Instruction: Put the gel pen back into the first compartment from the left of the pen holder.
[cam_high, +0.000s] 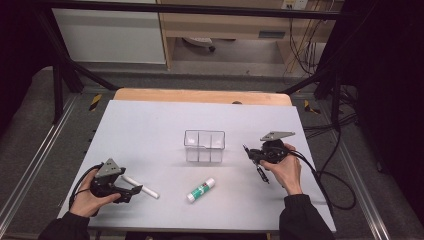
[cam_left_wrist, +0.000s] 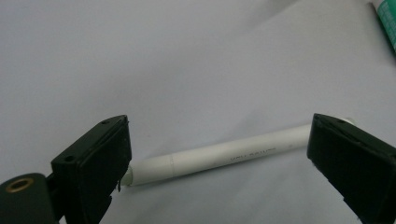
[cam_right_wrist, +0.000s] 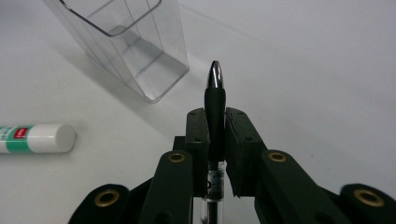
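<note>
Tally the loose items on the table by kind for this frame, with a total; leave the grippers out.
Pens: 2, a black pen clamped in the right gripper and a white pen lying on the table between the open jaws of the left gripper
Glue sticks: 1, the glue stick
Clear containers: 1, the clear divided container
Total: 4

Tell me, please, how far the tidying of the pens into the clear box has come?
Nothing is in the clear box yet. In hand: the right gripper is shut on a black pen near the box. Left: the white pen lies between the open left gripper, and the glue stick lies on the table.
</note>
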